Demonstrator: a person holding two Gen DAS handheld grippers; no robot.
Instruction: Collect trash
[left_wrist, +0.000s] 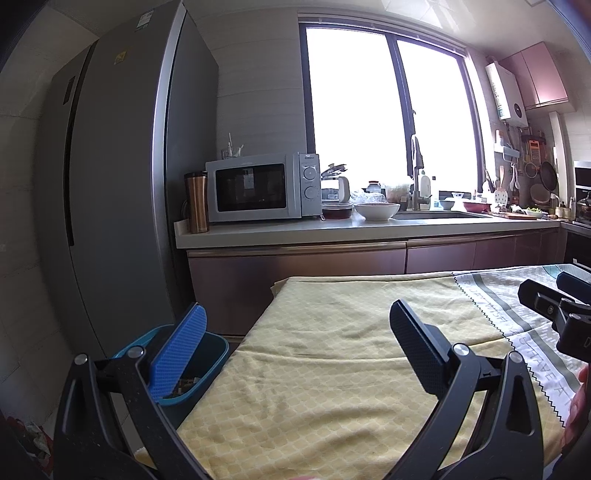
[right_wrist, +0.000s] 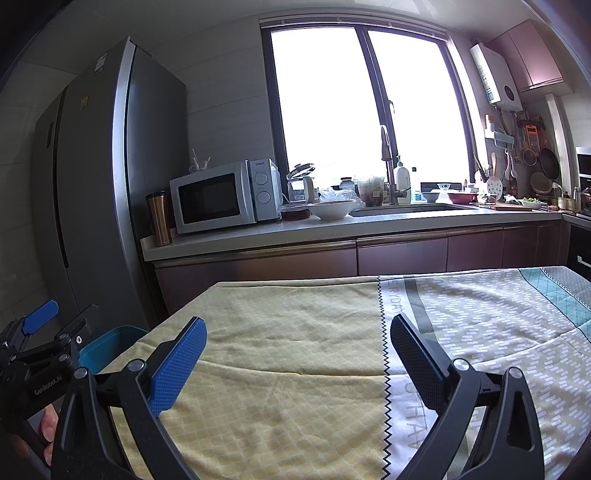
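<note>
A blue trash bin (left_wrist: 212, 354) stands on the floor at the table's left edge, with some brownish bits inside; its rim also shows in the right wrist view (right_wrist: 107, 347). My left gripper (left_wrist: 295, 325) is open and empty above the table's left part, its left finger over the bin. My right gripper (right_wrist: 295, 339) is open and empty above the middle of the cloth-covered table (right_wrist: 295, 387). No loose trash shows on the cloth. Each gripper shows at the edge of the other's view: the right one (left_wrist: 554, 306), the left one (right_wrist: 40, 332).
A tall grey fridge (left_wrist: 110, 184) stands left of the bin. Behind the table runs a kitchen counter (left_wrist: 332, 229) with a microwave (left_wrist: 262, 186), a metal tumbler (left_wrist: 197, 201), a white bowl (left_wrist: 376, 211) and a sink. Some red items lie on the floor at lower left (left_wrist: 26, 432).
</note>
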